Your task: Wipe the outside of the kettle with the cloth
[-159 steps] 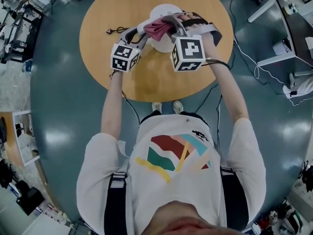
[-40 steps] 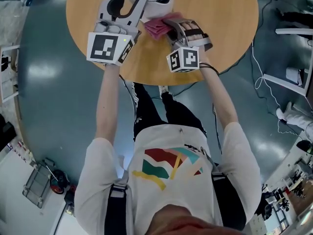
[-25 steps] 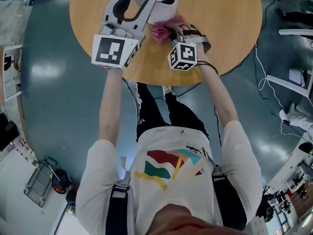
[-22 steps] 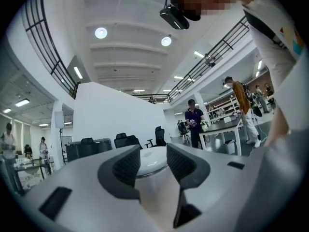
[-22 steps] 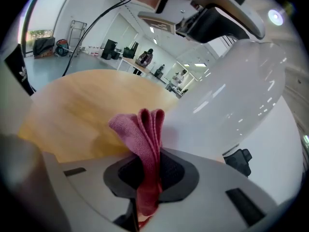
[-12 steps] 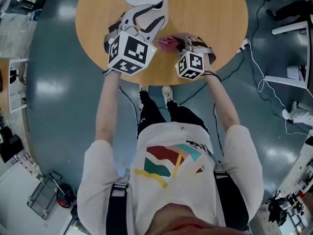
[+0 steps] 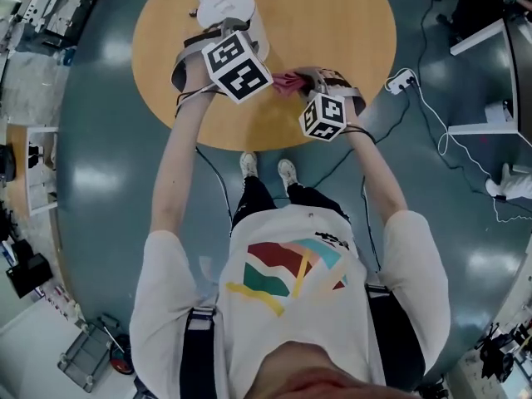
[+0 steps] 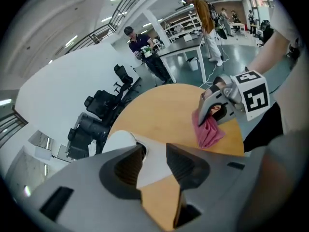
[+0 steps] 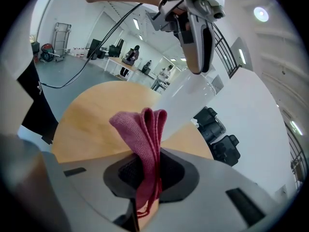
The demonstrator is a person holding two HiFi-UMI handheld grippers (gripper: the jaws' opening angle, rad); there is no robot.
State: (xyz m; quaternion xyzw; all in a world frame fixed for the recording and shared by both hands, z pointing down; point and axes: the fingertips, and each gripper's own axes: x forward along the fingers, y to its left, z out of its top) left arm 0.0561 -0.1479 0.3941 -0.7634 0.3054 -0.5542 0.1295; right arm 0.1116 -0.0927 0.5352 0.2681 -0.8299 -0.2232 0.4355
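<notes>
One white smooth kettle (image 7: 223, 5) with a rounded body is in the scene, and its surface looks plain and clean from above. It is at the far left part of one round light-wood table (image 7: 332, 23); whether it stands on the wood or is lifted a little, I cannot tell. One dusty-pink woven cloth (image 9: 144, 129) is there too, folded in several layers so that its looped edges stand up like a small fan. I count two grippers, each with one black-and-white marker cube (image 7: 238, 65). The left gripper (image 8: 152, 161) is clamped on the kettle: a flat white part of it fills the gap between the two dark pads, and the rounded body continues to the left of the jaws. The right gripper (image 9: 147, 170) is closed tightly on the cloth, with the lower end pinched between the pads and the folded end rising out in front of them. From above, the cloth lies just to the right of the left gripper's cube and nearer to the person than the kettle. In the left gripper view the cloth hangs over bare table, to the right of the kettle and apart from it, with no contact between them
</notes>
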